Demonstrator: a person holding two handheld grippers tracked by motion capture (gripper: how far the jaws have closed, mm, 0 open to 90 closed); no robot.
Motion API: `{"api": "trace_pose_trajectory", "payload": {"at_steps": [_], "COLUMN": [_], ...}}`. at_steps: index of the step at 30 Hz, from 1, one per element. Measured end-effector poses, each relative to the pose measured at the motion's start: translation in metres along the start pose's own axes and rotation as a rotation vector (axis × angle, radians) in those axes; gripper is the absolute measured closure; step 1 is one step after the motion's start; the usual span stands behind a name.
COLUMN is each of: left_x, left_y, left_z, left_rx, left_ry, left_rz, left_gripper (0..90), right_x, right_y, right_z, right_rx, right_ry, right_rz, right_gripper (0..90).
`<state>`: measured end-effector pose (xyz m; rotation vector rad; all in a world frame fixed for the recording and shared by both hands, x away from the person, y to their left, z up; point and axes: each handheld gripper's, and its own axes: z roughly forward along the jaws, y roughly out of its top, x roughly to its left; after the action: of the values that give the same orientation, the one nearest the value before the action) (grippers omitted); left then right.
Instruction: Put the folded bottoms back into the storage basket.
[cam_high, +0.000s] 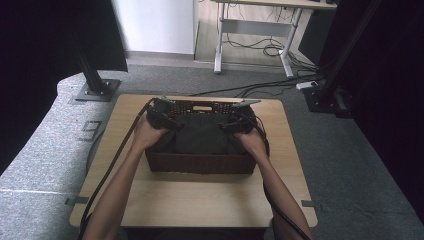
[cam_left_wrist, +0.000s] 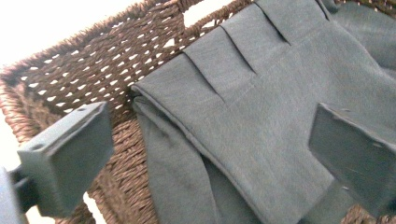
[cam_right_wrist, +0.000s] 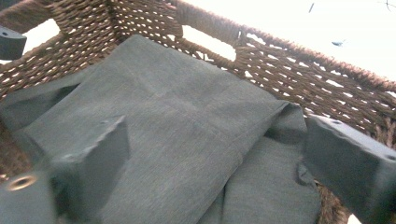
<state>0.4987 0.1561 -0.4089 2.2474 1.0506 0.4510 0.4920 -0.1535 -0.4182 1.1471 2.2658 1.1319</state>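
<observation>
Folded cloth (cam_high: 201, 134): dark grey fabric is lying inside the wicker basket, spreading across most of its floor; pleats are showing along its far edge in the left gripper view (cam_left_wrist: 261, 107), and a folded-over layer is showing in the right gripper view (cam_right_wrist: 177, 140).
Wicker basket (cam_high: 200, 163): brown woven basket is sitting on the wooden table, a little toward the far side, with a handle slot showing in its far wall (cam_right_wrist: 208, 44).
Wooden table (cam_high: 200, 200): light board is carrying the basket; the near half is lying bare.
Left gripper (cam_high: 167, 121): it is hanging over the basket's far left corner, pointing inward and down; its jaws are standing wide apart, one above the wicker wall and one above the cloth, and nothing is being pinched between them (cam_left_wrist: 208, 154).
Right gripper (cam_high: 231, 125): it is hanging over the basket's right side, pointing inward toward the left gripper; its jaws are spread wide over the cloth's folded edge, gripping nothing (cam_right_wrist: 212, 163).
Left hand (cam_high: 145, 134): it is wrapping round the gripper's body at the basket's left rim, with the forearm reaching in from the near left edge.
Right hand (cam_high: 251, 141): it is clasping its gripper at the basket's right rim, with the forearm slanting in from the near right.
Cables (cam_high: 112, 165): black leads are trailing back from each gripper along the forearms toward the near edge.
</observation>
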Motion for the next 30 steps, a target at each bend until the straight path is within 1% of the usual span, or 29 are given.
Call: {"api": "trace_pose_trajectory", "payload": {"at_steps": [2, 4, 8, 10, 12, 17, 19, 21, 25, 30], "left_x": [-0.002, -0.003, -0.003, -0.004, -0.005, -0.008, -0.008, -0.008, -0.010, -0.013], "left_y": [-0.001, -0.003, -0.007, -0.010, -0.012, -0.019, -0.022, -0.025, -0.033, -0.043], "left_z": [-0.004, -0.010, -0.019, -0.023, -0.027, -0.038, -0.041, -0.044, -0.051, -0.060], "left_rx": [-0.011, -0.030, -0.054, -0.071, -0.084, -0.116, -0.121, -0.123, -0.130, -0.141], "left_ry": [0.007, -0.005, -0.019, -0.020, -0.011, -0.011, -0.014, -0.012, -0.017, -0.024], "left_rz": [0.010, 0.007, -0.004, -0.004, 0.009, 0.027, 0.029, 0.031, 0.040, 0.047], "left_gripper": [0.0, 0.0, 0.0, 0.0, 0.0, 0.0, 0.0, 0.0, 0.0, 0.0], "right_x": [0.001, 0.002, 0.002, 0.002, 0.001, 0.000, 0.000, -0.001, 0.000, 0.000], "right_y": [0.000, -0.001, -0.004, -0.006, -0.008, -0.012, -0.014, -0.017, -0.021, -0.028], "right_z": [-0.004, -0.008, -0.016, -0.020, -0.024, -0.034, -0.039, -0.042, -0.049, -0.058], "right_rx": [-0.002, 0.001, 0.002, -0.003, -0.008, -0.016, -0.018, -0.023, -0.031, -0.039], "right_ry": [0.003, 0.008, 0.021, 0.024, 0.024, 0.023, 0.022, 0.031, 0.034, 0.043], "right_rz": [-0.011, -0.019, -0.028, -0.036, -0.044, -0.066, -0.073, -0.066, -0.086, -0.081], "right_gripper": [3.2, 0.0, 0.0, 0.0, 0.0, 0.0, 0.0, 0.0, 0.0, 0.0]}}
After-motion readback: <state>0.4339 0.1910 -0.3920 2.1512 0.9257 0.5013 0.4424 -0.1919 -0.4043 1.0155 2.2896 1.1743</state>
